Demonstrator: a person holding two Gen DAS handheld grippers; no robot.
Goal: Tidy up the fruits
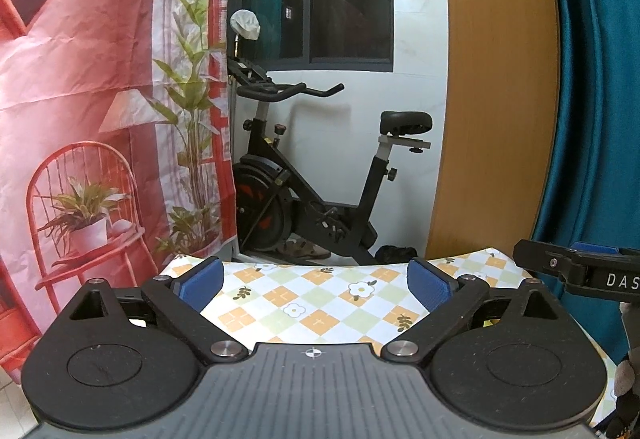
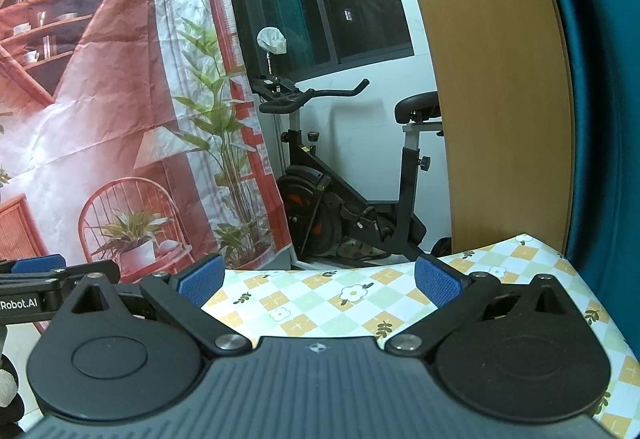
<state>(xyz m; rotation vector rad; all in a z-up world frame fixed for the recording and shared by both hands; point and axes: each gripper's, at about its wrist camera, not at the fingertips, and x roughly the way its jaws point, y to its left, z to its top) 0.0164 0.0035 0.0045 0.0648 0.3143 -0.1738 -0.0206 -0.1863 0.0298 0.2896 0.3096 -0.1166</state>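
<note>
Both grippers, left (image 1: 316,285) and right (image 2: 318,281), hang released side by side over the surface (image 1: 320,303), no fruit in view, so neither is nearer.

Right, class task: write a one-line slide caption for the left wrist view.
Open left tool poised over a floral checked tablecloth, exercise bike behind; no fruit in sight.

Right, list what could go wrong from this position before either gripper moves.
1. No fruit shows in either view, so reaching now would be blind.
2. The left gripper and right gripper hang open close together; swinging either could knock them together.
3. Both sit near the far edge of the tablecloth, so anything pushed forward might fall off.
</note>
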